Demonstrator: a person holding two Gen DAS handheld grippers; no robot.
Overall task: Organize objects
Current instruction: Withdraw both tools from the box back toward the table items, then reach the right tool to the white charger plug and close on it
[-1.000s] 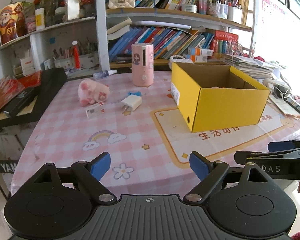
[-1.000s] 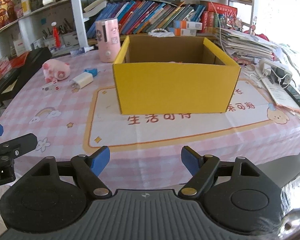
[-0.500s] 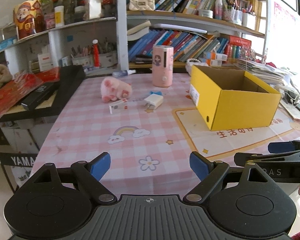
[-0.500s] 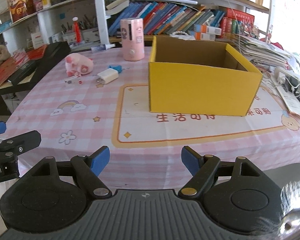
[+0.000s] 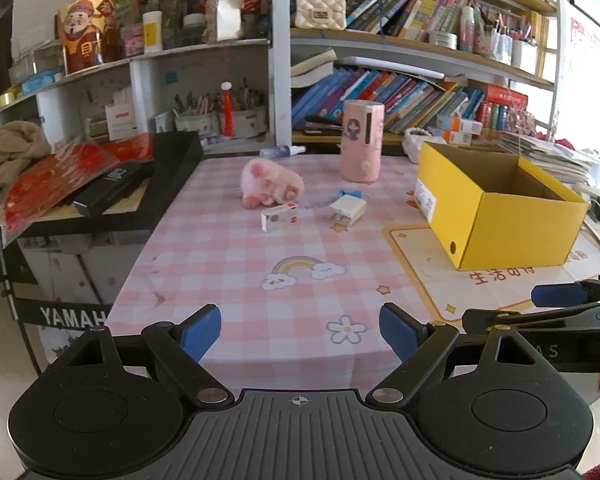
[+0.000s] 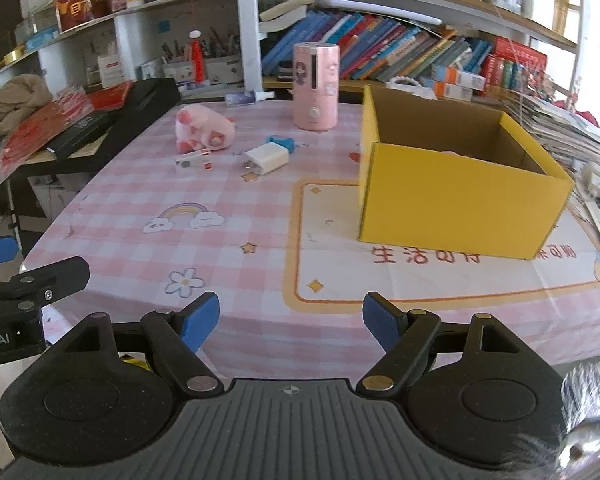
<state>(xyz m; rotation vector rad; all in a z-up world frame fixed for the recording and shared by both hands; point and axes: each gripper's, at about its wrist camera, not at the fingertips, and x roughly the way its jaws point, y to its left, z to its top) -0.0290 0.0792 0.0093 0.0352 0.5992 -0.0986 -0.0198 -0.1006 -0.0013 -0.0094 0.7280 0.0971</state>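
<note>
Pink pig plush (image 5: 271, 185) lay on the checked tablecloth (image 5: 236, 264) beside charger (image 5: 348, 210) and small carton (image 5: 279, 216), left of yellow box (image 5: 496, 216), something pink inside glimpsed only from right wrist, left gripper (image 5: 300, 328) and right gripper (image 6: 291, 322) both spread, empty.

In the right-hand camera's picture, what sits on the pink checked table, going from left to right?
Pink plush pig → small white and red packet → white charger plug → pink cylinder device → yellow cardboard box.
</note>
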